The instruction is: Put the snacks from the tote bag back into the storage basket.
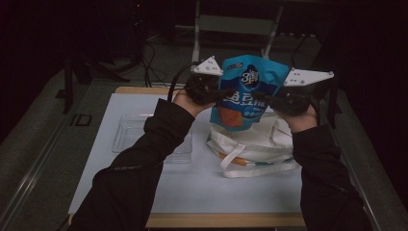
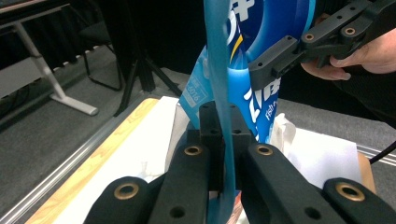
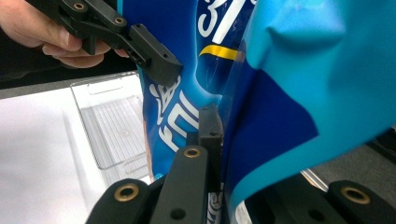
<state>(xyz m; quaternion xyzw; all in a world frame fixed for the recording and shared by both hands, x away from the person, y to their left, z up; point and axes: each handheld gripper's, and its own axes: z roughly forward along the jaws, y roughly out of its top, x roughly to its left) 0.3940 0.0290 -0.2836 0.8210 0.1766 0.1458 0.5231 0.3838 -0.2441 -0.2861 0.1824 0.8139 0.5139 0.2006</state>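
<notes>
One glossy blue plastic snack pouch (image 1: 245,91) hangs upright above the white worktop (image 1: 202,183), long axis vertical, clamped between the left claw (image 1: 222,94) and right claw (image 1: 262,96). One clear plastic tray (image 1: 126,132) lies left, one white cloth bag (image 1: 255,144) beneath.

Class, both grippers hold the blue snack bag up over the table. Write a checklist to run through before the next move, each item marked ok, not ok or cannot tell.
1. Left gripper clamped on the blue snack bag edge: ok.
2. Right gripper clamped on the opposite edge: ok.
3. Bag lifted off the white tote bag: ok.
4. Bag upright, not tilted: ok.
5. Clear plastic tray free of things: ok.
6. Tote bag mouth open enough: cannot tell.
</notes>
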